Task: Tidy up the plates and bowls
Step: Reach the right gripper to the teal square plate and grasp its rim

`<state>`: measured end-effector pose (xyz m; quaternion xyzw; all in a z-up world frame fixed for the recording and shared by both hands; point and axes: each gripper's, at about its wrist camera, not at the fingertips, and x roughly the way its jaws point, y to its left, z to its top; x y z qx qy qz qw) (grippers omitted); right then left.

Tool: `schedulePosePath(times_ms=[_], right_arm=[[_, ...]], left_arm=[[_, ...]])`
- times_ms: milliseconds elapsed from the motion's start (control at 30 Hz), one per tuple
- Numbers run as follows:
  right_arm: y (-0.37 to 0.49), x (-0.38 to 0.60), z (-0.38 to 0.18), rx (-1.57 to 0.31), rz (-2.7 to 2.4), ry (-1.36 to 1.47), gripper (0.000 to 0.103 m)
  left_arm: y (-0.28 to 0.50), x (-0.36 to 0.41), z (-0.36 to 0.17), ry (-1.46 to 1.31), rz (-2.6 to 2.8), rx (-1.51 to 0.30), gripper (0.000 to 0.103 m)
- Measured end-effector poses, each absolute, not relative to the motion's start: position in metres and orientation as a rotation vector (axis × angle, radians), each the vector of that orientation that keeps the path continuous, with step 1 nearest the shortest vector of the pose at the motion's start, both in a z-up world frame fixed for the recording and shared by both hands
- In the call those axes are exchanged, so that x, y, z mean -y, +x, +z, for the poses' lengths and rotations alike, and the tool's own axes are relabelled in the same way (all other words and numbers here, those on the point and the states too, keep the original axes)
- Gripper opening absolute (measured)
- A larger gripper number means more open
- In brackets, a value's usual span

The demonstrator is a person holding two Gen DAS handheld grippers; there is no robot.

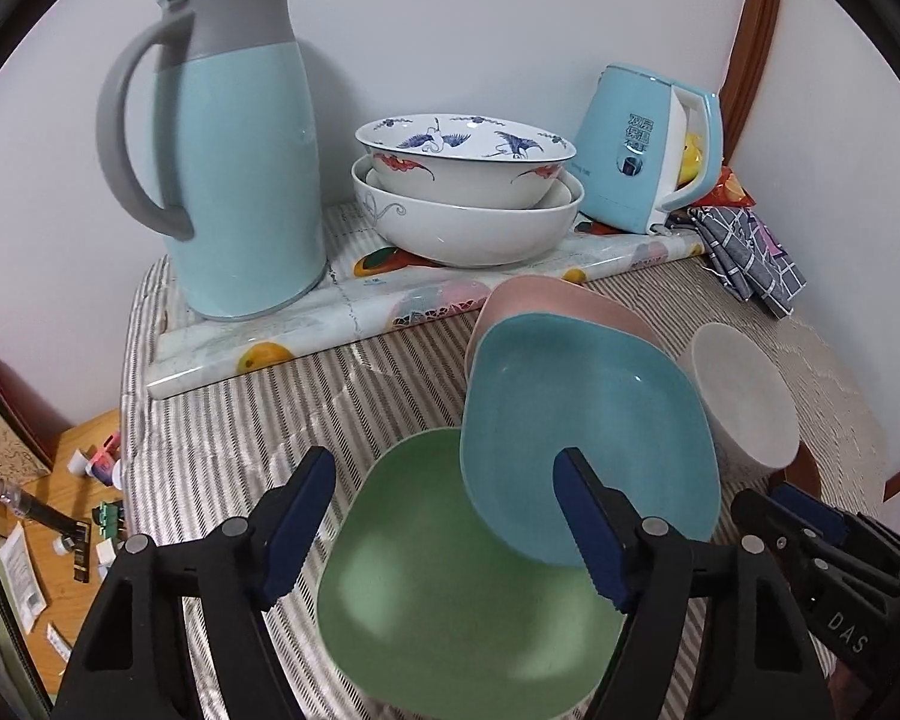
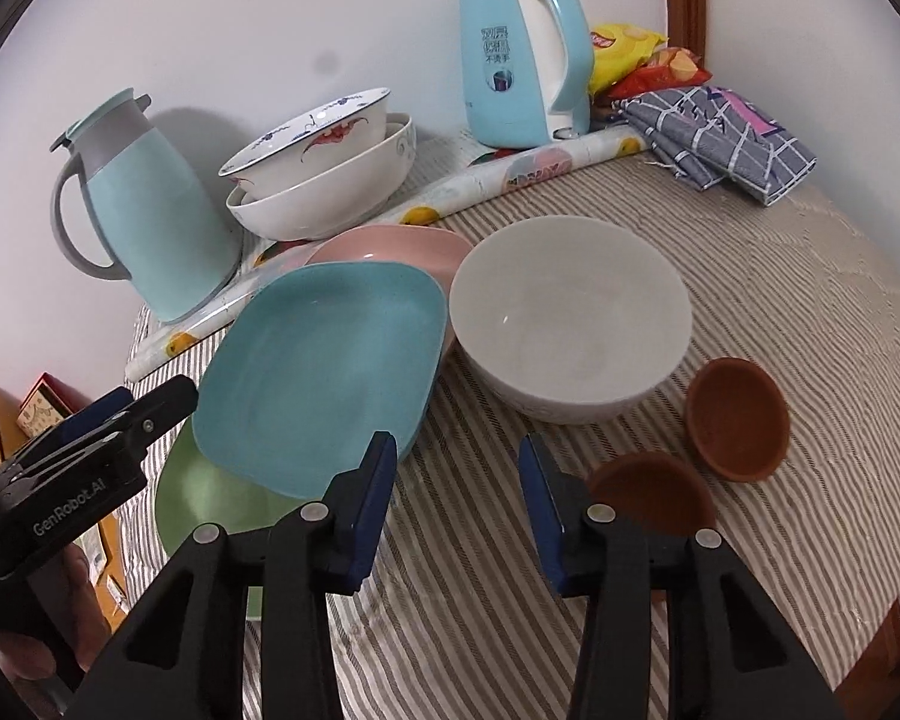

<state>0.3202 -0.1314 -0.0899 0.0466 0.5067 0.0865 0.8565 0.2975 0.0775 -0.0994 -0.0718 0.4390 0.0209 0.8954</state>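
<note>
Here, left tool (image 1: 444, 522) angled steeply down, jaws apart, straddling the near part of a green plate (image 1: 450, 588) without gripping. Right tool (image 2: 459, 501) likewise tilted down, released, over bare striped counter (image 2: 780, 312); blue plate (image 2: 324, 366) just left, white bowl (image 2: 570, 312) beyond, brown dish (image 2: 654, 489) partly hidden behind right finger.
</note>
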Motion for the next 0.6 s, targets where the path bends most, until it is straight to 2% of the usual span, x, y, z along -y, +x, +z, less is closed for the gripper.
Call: schedulePosePath(times_ms=[267,367,400,467,533,600], right_arm=[[0.332,0.119,-0.105,-1.093,0.192,0.109,0.042],[0.338,0.114,-0.11,-1.1,0.193,0.105,0.042],[0.339,0.113,-0.112,-1.102,0.195,0.103,0.041],[0.341,0.111,-0.115,-1.107,0.189,0.096,0.031],[0.343,0.11,-0.117,-1.112,0.195,0.096,0.022],[0.343,0.107,-0.117,-1.107,0.201,0.089,0.014]], left_arm=[[0.316,-0.079,-0.114,-0.154,0.035,-0.938,0.07],[0.323,-0.077,-0.119,-0.162,0.025,-0.954,0.063],[0.324,-0.076,-0.121,-0.162,0.023,-0.956,0.059],[0.327,-0.074,-0.126,-0.157,0.016,-0.972,0.048],[0.329,-0.073,-0.132,-0.17,-0.006,-0.994,0.029],[0.33,-0.073,-0.135,-0.18,-0.025,-1.004,0.014]])
